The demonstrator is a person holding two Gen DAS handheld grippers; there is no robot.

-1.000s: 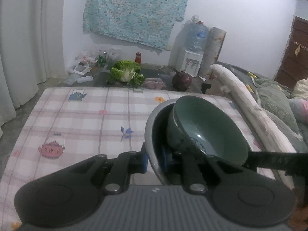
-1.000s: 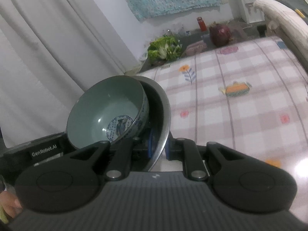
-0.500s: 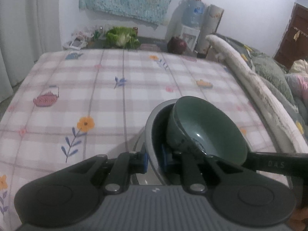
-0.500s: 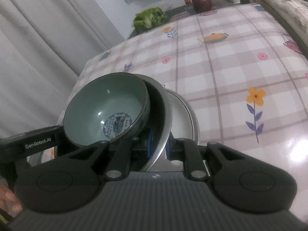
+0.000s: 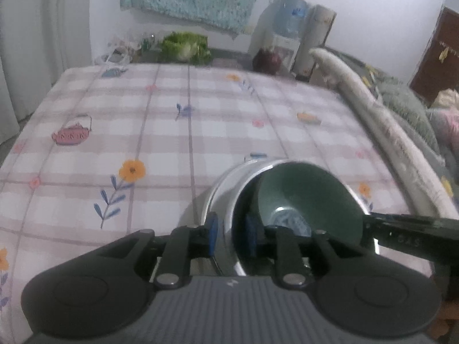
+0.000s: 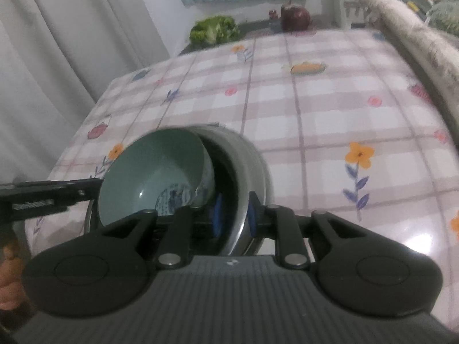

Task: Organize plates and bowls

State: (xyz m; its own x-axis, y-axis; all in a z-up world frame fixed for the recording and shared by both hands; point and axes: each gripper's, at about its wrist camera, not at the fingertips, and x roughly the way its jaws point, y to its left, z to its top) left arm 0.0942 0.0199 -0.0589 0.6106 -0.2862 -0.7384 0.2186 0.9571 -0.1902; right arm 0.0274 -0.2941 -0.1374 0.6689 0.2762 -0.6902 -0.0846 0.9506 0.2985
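Bowls sit nested at the near edge of the checked tablecloth (image 5: 178,132): a green ceramic bowl (image 5: 307,197) with a blue pattern at its bottom lies tilted inside a larger steel bowl (image 5: 229,183). From the left wrist view, the left gripper (image 5: 229,233) pinches the near-left wall of the steel bowl, one blue pad outside the rim and the other inside, while the green bowl leans to the right within it. From the right wrist view, the right gripper (image 6: 233,215) pinches the opposite wall of the same steel bowl in the same way, with the green bowl leaning left. Each gripper shows in the other's view as a dark bar reaching in from the side. Whether the steel bowl touches the cloth or hangs just above it cannot be told. At the far end, beyond the cloth, lie a leafy cabbage (image 5: 185,47) and a dark red round pot (image 6: 295,15), well apart from the bowls.
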